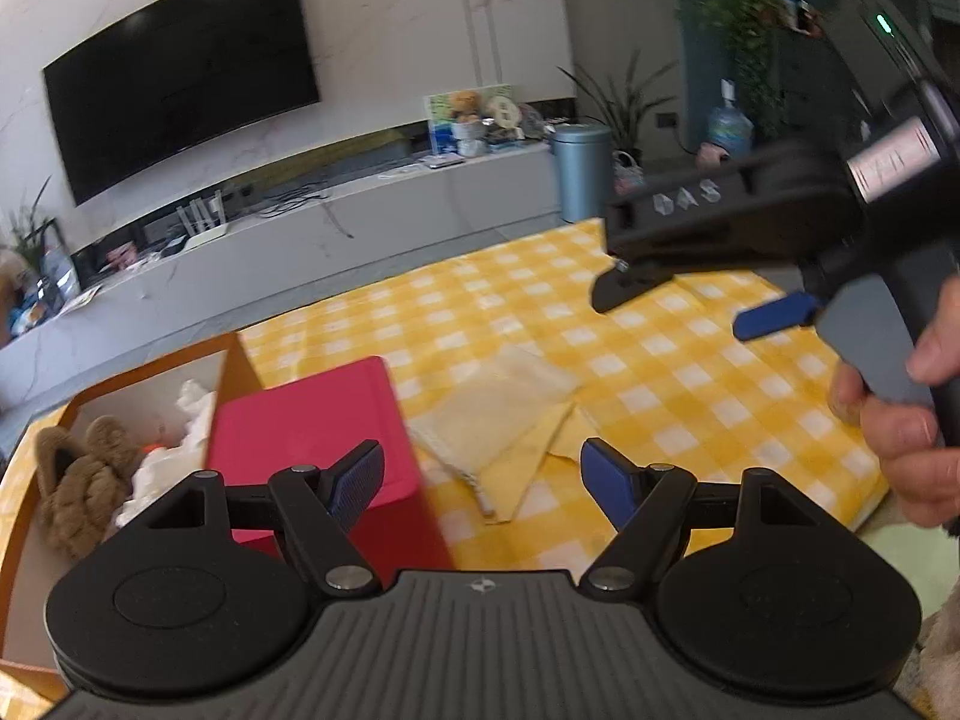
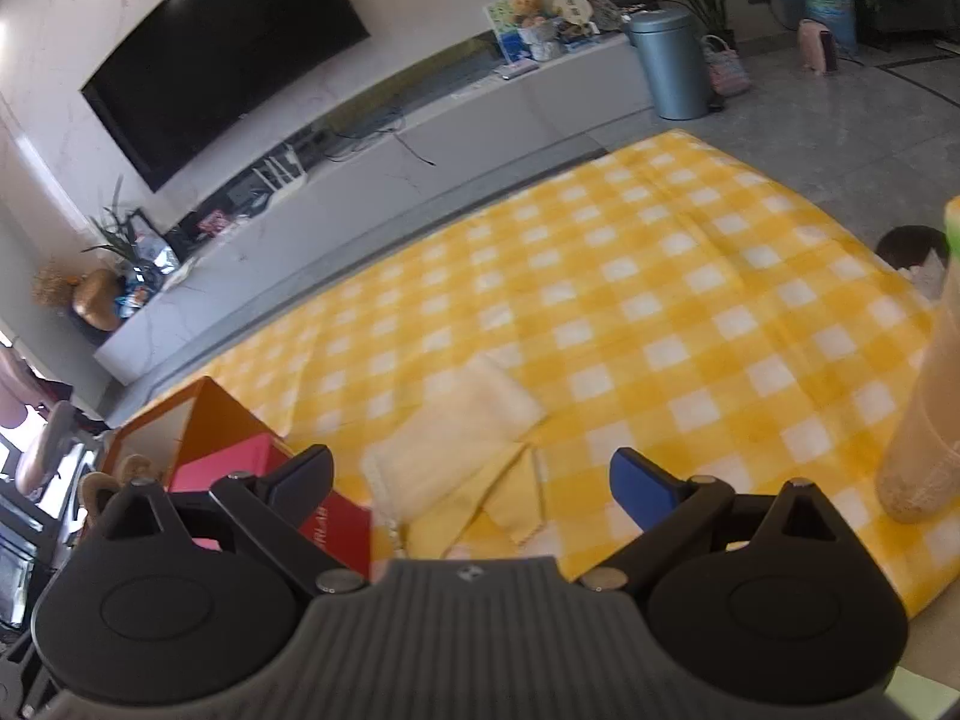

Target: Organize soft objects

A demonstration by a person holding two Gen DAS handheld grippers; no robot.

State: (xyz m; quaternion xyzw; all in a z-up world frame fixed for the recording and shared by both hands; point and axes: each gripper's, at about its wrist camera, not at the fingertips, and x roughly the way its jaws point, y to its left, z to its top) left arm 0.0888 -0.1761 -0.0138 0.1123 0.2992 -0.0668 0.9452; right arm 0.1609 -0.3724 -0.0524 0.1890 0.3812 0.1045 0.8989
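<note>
Both hand-held grippers, left [image 1: 483,480] and right [image 2: 474,483], hover released and empty. At frame centre, a pale folded cloth [image 1: 498,414] lies on the yellow checked desk [image 1: 660,372], beside a red box [image 1: 312,426].

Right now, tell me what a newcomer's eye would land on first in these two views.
The yellow checked cloth covers the whole work surface, with a pale folded cloth lying on it just ahead of the left gripper, whose jaws stand open and empty. Left of that sits a red box beside an orange box holding a brown plush toy. A big black TV fills the wall behind.
</note>
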